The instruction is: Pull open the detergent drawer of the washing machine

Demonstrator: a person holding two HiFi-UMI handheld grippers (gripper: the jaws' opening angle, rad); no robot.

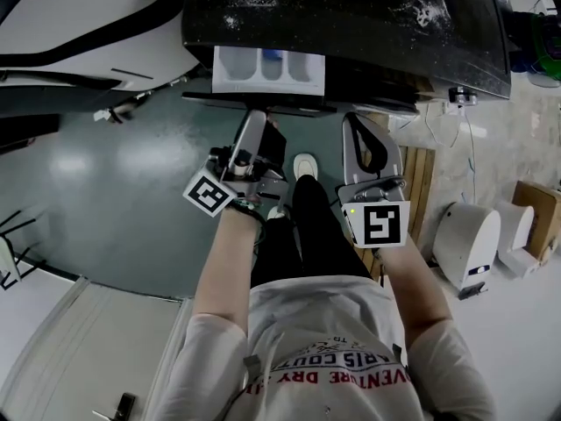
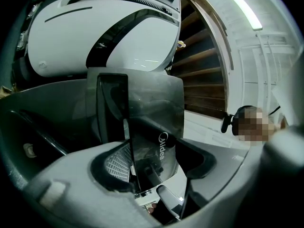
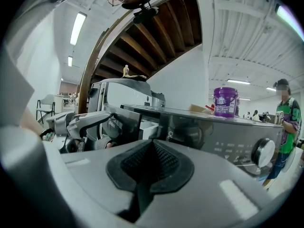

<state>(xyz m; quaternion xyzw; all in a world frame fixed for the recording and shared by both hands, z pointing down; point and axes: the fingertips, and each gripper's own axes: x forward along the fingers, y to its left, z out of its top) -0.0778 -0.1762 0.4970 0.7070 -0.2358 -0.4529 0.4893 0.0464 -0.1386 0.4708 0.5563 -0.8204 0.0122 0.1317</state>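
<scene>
1. Between the jaws of the left gripper (image 2: 156, 167) stands the dark, glossy front panel (image 2: 152, 122) of the detergent drawer (image 1: 267, 68). The jaws are clamped on it, with the ribbed pad on one side tight against its edge.
2. Just ahead of that gripper and above its tips, the drawer is already partly out of the washing machine (image 1: 368, 24), and the head view shows its white compartments (image 1: 263, 67) in the open. By my reading, the pull is under way and well along.
3. Beside it, the right gripper (image 3: 149, 167) is clenched on nothing, its pads meeting, short of the machine's front. The open drawer sits ahead and to its left. A purple tub (image 3: 224, 101) stands on the machine's top, ahead and to its right.
4. The next move, as I judge it, calls for a firm clamp and a straight, level draw back along the drawer's own line. There should be no twisting, and the pull should ease off where the drawer stops.
5. Some of this is hard to make out. The head view hides the left tips under the drawer's front. In the left gripper view the far pad lies in shadow, so its contact is less plain. How much travel remains is out of sight inside the machine.
</scene>
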